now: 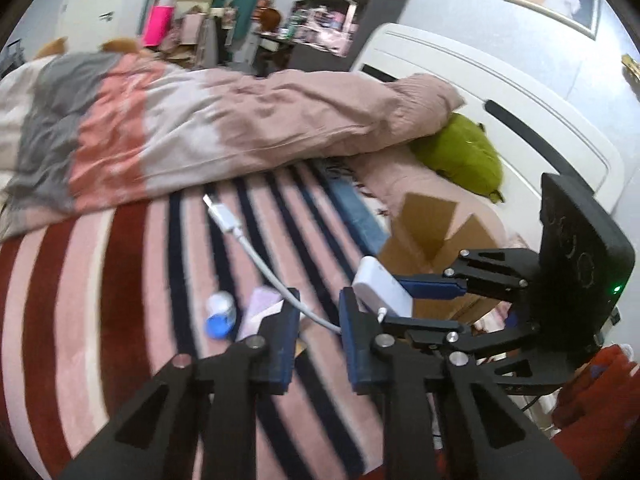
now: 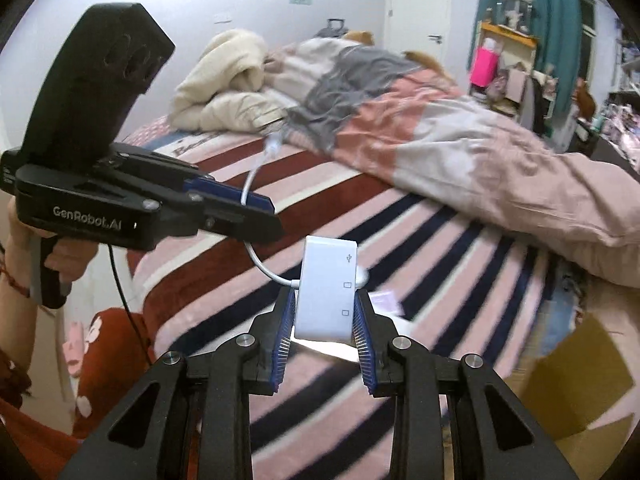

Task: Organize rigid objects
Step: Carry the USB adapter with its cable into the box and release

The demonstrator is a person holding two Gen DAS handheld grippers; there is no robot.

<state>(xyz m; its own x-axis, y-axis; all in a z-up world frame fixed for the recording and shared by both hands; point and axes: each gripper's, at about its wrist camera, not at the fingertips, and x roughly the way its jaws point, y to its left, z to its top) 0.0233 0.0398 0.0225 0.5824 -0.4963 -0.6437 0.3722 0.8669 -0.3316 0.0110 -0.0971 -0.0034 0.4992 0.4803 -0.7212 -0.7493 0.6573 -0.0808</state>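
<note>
1. The left gripper [image 2: 256, 210] hangs above a striped blanket [image 1: 120, 280] on a bed, its blue pads pinched onto the white cable [image 1: 256, 256] of an adapter – the cable's plug end [image 1: 214, 210] dangles beyond its fingertips
2. Left of its fingers, on the blanket, lie a small blue-capped bottle [image 1: 220, 314] and a pale packet [image 1: 260, 308]
3. The right gripper [image 2: 324, 320] is clamped on the white adapter block [image 2: 326, 288] – the block stands upright between its ribbed blue pads
4. To its right sits an open cardboard box [image 2: 576, 380]
</note>
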